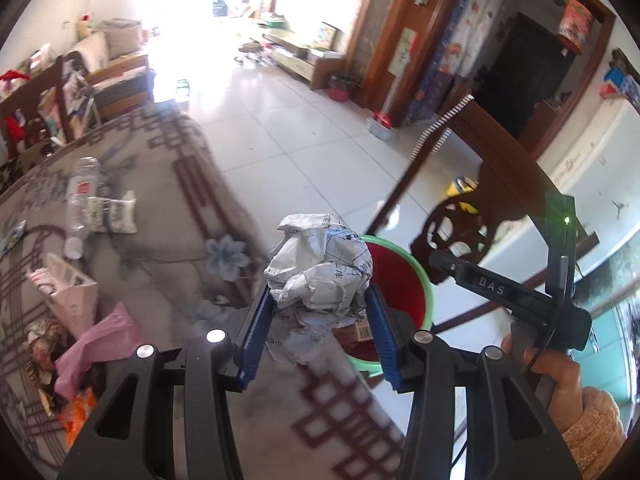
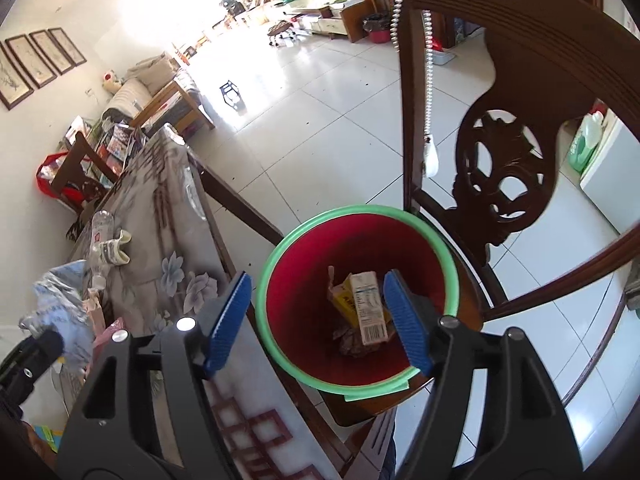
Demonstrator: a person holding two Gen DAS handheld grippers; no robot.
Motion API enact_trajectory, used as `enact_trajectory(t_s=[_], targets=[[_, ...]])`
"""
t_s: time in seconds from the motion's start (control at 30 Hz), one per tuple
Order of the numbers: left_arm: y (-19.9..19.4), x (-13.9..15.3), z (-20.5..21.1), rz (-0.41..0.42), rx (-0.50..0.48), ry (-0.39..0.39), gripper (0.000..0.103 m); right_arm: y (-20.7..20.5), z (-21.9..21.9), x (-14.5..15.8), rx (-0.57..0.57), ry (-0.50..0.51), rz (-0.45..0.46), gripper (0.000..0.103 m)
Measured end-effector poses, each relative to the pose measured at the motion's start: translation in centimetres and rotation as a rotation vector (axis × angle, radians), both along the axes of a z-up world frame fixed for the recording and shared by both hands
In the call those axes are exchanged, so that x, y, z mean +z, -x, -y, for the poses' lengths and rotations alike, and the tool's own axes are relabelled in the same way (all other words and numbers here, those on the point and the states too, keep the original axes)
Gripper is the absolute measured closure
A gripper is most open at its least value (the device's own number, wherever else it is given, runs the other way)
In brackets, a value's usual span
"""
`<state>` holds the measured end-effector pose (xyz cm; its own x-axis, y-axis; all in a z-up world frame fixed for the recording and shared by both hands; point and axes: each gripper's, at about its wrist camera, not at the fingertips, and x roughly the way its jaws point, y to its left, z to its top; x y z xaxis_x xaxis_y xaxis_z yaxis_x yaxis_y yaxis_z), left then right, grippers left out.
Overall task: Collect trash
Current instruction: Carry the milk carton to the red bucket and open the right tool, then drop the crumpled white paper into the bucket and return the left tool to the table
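Observation:
My left gripper (image 1: 318, 312) is shut on a crumpled ball of printed paper (image 1: 318, 268) and holds it above the table's edge, just left of the bin. The red bin with a green rim (image 2: 448, 256) stands on a chair seat beside the table; it also shows in the left wrist view (image 1: 400, 276). A yellow carton (image 2: 366, 304) and a crumpled wrapper lie in its bottom. My right gripper (image 2: 320, 320) is open and empty above the bin's mouth. The paper ball shows blurred at the left of the right wrist view (image 2: 60, 304).
On the patterned tablecloth (image 1: 160, 208) lie a clear plastic bottle (image 1: 82, 200), a white packet (image 1: 114, 212), a pink bag (image 1: 100, 340), a pink carton (image 1: 68, 292) and orange wrappers (image 1: 78, 408). A carved wooden chair back (image 2: 504, 168) rises behind the bin. Tiled floor lies beyond.

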<state>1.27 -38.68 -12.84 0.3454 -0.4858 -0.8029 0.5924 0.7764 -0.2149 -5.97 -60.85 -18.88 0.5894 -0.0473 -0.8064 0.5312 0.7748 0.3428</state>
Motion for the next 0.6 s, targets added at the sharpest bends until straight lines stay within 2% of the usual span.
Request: enact_trajectory(t_s=[0.17, 0.3, 0.4, 0.43, 0.47, 0.6], targets=[[0.4, -1.3, 4.8, -0.008, -0.105, -0.009, 0.058, 3.5, 1.9, 1.3, -0.101, 0.026, 0.032, 0.033], [0.2, -3.1, 8.6, -0.047, -0.172, -0.021, 0.058, 6.2, 3.8, 0.7, -0.172, 0.020, 0.001, 0.032], [0.3, -4.0, 10.4, -0.047, -0.198, -0.019, 0.048, 8.5, 4.8, 0.1, -0.225, 0.004, -0.019, 0.032], [0.2, -4.2, 10.9, -0.051, -0.196, -0.022, 0.035, 9.2, 5.0, 0.1, -0.239, 0.006, -0.025, 0.032], [0.2, -4.4, 11.1, -0.062, -0.188, -0.017, 0.032, 9.7, 5.2, 0.1, -0.246, 0.010, -0.029, 0.032], [0.6, -3.5, 10.3, -0.041, -0.175, 0.006, 0.032, 11.4, 5.7, 0.5, -0.275, 0.037, -0.036, 0.032]])
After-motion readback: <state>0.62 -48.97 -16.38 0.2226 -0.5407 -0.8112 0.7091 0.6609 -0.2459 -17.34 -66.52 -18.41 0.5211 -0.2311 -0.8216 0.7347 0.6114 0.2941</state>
